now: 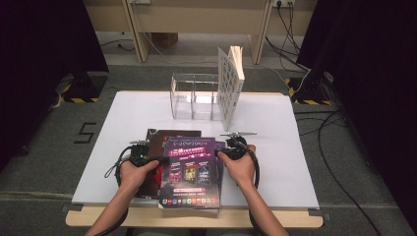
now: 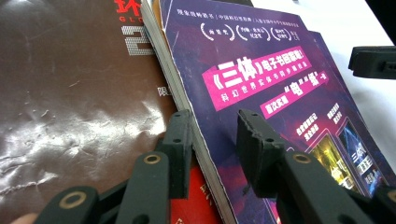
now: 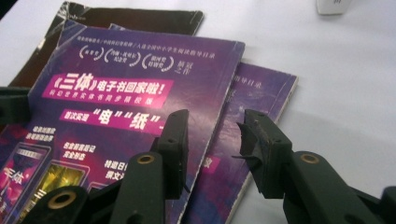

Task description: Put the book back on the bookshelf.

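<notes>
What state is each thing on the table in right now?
Top purple magazine: flat on the stack, its left and right edges between the jaws.
Second purple magazine: flat beneath it, offset.
Dark brown magazine: flat at the bottom, cover creased.
Clear organizer: upright, two compartments empty.
White book: upright, leaning, in the organizer's right end.
Left gripper: open, straddling the top magazine's edge.
Right gripper: open, straddling the opposite edge.
</notes>
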`<move>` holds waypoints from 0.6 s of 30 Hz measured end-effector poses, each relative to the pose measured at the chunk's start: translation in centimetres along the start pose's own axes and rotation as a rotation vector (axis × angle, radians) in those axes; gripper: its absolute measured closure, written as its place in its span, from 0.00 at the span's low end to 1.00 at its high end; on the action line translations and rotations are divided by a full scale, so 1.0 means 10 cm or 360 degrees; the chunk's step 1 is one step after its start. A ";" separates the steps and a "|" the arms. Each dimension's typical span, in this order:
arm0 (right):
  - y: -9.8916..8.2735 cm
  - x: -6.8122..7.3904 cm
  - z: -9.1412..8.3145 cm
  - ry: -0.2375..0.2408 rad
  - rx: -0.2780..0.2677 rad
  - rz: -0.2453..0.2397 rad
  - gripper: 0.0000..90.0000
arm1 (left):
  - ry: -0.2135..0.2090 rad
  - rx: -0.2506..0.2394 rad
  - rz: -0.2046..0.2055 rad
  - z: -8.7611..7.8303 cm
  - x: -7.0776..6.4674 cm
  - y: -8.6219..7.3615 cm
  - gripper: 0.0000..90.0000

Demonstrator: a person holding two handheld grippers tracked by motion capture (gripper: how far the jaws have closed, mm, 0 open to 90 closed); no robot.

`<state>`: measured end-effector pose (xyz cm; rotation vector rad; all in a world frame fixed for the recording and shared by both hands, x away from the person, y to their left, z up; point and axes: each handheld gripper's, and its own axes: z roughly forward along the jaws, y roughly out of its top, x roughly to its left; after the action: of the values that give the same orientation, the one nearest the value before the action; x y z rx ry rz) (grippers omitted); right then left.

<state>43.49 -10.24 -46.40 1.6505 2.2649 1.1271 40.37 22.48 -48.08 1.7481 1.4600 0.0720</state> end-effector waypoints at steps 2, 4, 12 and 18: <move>-0.01 -0.01 0.00 -0.0001 -0.0005 -0.0002 0.68 | 0.0016 -0.0002 0.0029 -0.01 -0.02 0.01 0.72; -0.01 -0.01 0.00 -0.0002 -0.0001 0.0005 0.68 | 0.0020 -0.0001 0.0038 -0.02 -0.03 0.01 0.72; 0.00 -0.03 -0.02 -0.0014 0.0009 0.0005 0.68 | 0.0033 0.0001 0.0041 0.02 -0.05 0.03 0.77; 0.00 -0.08 -0.03 -0.0026 0.0011 0.0011 0.68 | 0.0053 -0.0002 0.0086 0.04 -0.11 0.04 0.79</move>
<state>43.69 -11.04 -46.42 1.6649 2.2577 1.1038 40.48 21.36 -47.59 1.7933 1.4364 0.1313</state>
